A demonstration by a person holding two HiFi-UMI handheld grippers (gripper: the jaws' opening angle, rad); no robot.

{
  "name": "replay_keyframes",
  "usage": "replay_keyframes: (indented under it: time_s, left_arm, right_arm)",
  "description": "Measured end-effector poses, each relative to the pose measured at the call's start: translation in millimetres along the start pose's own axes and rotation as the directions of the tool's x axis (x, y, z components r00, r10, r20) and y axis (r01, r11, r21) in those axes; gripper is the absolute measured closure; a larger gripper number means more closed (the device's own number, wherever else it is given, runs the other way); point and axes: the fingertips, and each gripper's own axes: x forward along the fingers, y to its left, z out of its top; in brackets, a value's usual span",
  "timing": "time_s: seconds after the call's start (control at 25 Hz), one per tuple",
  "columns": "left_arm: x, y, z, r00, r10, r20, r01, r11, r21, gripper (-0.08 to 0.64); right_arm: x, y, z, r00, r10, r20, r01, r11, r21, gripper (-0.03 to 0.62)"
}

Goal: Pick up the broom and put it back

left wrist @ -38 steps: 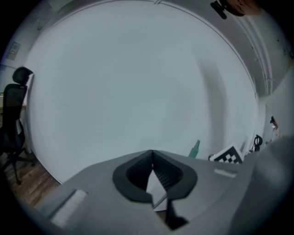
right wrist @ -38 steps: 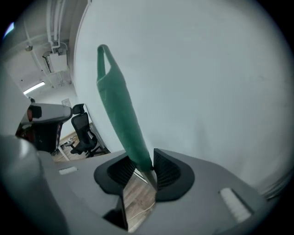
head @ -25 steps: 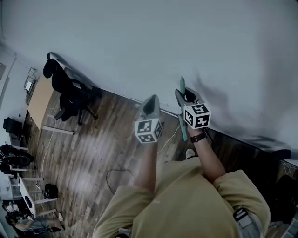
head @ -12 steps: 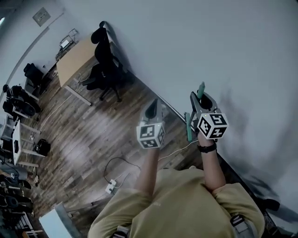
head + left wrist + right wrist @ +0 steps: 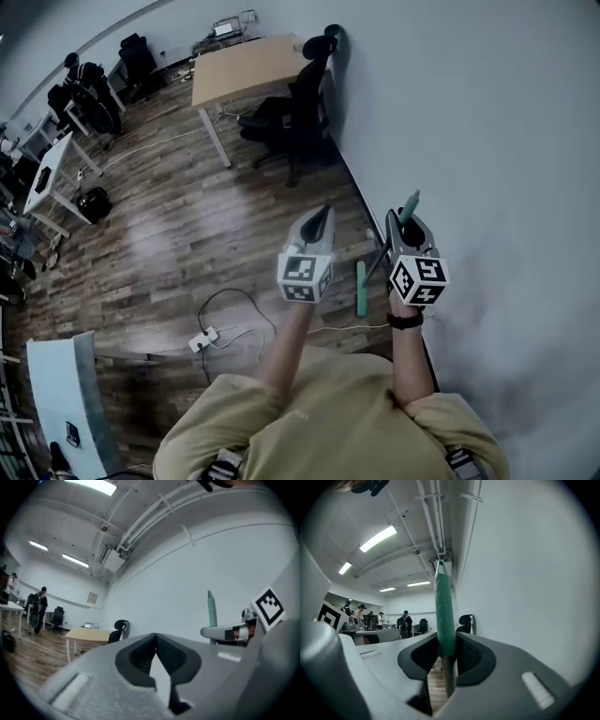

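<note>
The broom has a green grip and a green head that hangs just above the wood floor, beside the white wall. My right gripper holds its handle upright. In the right gripper view the green handle stands between the pads of the right gripper, whose jaws are closing on it. My left gripper is level beside it, to the left, shut with nothing in it. The left gripper view shows the left gripper with its tips together, and the broom's grip to the right.
A wooden desk and a black office chair stand ahead along the wall. A power strip with a cable lies on the floor at my left. White tables and several people are far left.
Both grippers travelled along the wall with the broom, rising a little. The view has swung, so the desk and chair moved from the far left to straight ahead.
</note>
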Motion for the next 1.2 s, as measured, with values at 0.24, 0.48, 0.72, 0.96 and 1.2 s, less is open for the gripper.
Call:
replay_keyframes:
  time_s: [0.24,0.48,0.72,0.96,1.2]
  left_arm:
    - [-93,116,-24,0.977,0.212,-0.016,-0.213,0.976,-0.037,0.558]
    - [-183,229,-47,0.878,0.476,-0.051,-0.478,0.871,-0.110,0.558]
    - [-235,316,-53,0.727,0.686,-0.041,-0.685,0.719,-0.115,0.558]
    - [-210,366,-33,0.642,0.766,-0.008,-0.764,0.639,-0.084,0.558]
    - [-157,391,-24,0.600,0.800,-0.007,-0.800,0.599,-0.036,0.558]
  right_arm:
    - [59,140,-45,0.971,0.226,-0.083,-0.229,0.973,-0.021,0.505]
    - [122,272,-91,0.856,0.484,-0.182,-0.494,0.869,-0.007,0.503]
    - [200,354,-131,0.681,0.695,-0.231,-0.699,0.711,0.079,0.503]
    - [279,400,-114,0.524,0.827,-0.203,-0.824,0.553,0.122,0.508]
    - [330,416,-97,0.409,0.895,-0.177,-0.894,0.432,0.118,0.506]
